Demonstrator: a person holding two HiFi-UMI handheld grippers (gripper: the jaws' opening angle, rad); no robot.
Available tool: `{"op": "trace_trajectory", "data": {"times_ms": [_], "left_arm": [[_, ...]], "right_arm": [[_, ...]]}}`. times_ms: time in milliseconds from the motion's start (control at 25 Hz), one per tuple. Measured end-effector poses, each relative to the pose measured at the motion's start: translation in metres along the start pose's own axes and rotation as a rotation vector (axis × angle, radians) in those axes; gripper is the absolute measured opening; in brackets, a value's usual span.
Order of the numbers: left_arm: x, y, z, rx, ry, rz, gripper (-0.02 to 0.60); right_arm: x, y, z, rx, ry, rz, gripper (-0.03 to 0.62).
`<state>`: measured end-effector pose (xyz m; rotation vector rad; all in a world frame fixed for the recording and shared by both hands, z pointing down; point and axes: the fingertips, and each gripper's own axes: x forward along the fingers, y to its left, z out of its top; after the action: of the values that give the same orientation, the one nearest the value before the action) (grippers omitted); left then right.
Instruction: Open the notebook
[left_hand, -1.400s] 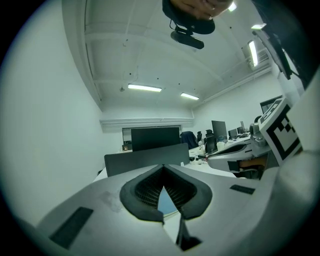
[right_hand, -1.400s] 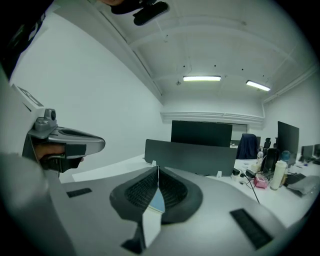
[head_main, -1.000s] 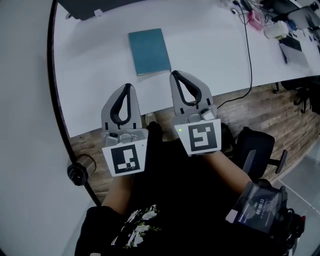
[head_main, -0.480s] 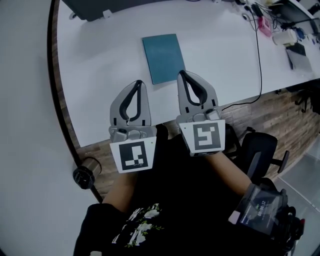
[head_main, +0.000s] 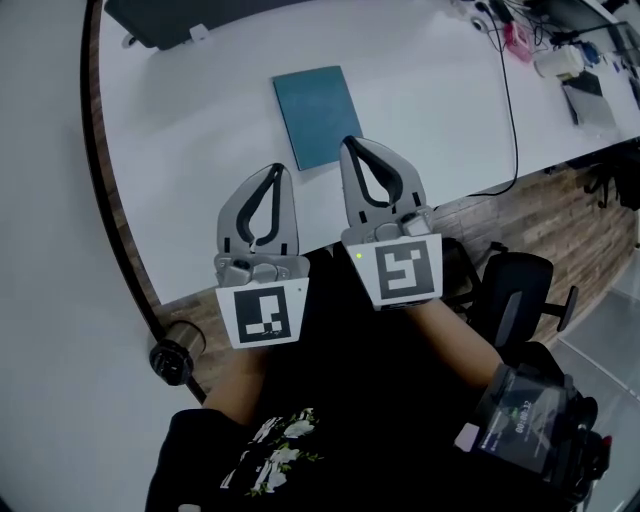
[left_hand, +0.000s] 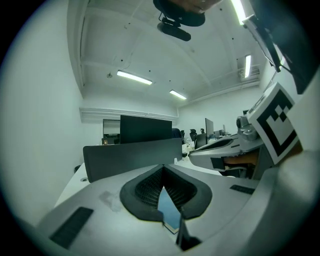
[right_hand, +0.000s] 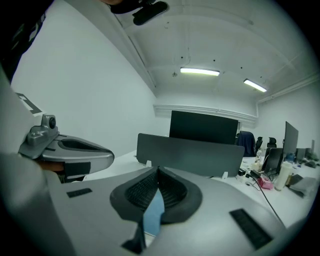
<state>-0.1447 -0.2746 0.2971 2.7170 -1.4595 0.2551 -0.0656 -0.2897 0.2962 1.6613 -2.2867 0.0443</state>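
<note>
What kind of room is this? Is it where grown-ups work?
Most likely an office. There is a long white desk with a grey divider panel and a dark monitor behind it, a black swivel chair on the wood floor, and more screens farther back.

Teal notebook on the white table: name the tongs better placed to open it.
Right, probably: the right tongs, shut, point at the near right corner of the closed teal notebook; the left tongs, also shut, sit further back.

notebook (head_main: 318, 115): teal cover, thin, rectangular | state: closed | pose: lying flat, long edges running away from the near edge, slightly askew | place: on the white worktop (head_main: 200, 150), near its front edge
</note>
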Motion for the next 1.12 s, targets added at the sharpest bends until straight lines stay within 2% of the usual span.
{"op": "trace_trajectory", "data": {"times_ms": [280,520,720,920,960,1040,1120], "left_arm": [[0.004,-0.006,-0.006,0.019,0.02,-0.02,0.008],[0.028,-0.019,-0.019,0.025,0.064,0.01,0.008],[0.043,-0.008,-0.039,-0.041,0.128,0.124,0.008],[0.058,0.014,-0.062,-0.086,0.209,0.228,0.008],[0.06,0.019,-0.066,-0.093,0.215,0.247,0.008],[0.065,0.026,-0.073,-0.105,0.215,0.279,0.008],[0.07,0.027,-0.082,-0.127,0.214,0.283,0.008]], "right_arm": [[0.004,0.005,-0.009,-0.014,0.008,0.042,0.064],[0.015,-0.017,-0.026,0.0,0.008,0.101,0.064],[0.028,-0.027,-0.049,-0.038,0.045,0.191,0.064],[0.044,-0.021,-0.087,-0.084,0.151,0.35,0.069],[0.048,-0.017,-0.094,-0.085,0.169,0.382,0.081],[0.056,-0.007,-0.108,-0.1,0.197,0.44,0.197],[0.061,0.002,-0.123,-0.148,0.217,0.485,0.218]]}}
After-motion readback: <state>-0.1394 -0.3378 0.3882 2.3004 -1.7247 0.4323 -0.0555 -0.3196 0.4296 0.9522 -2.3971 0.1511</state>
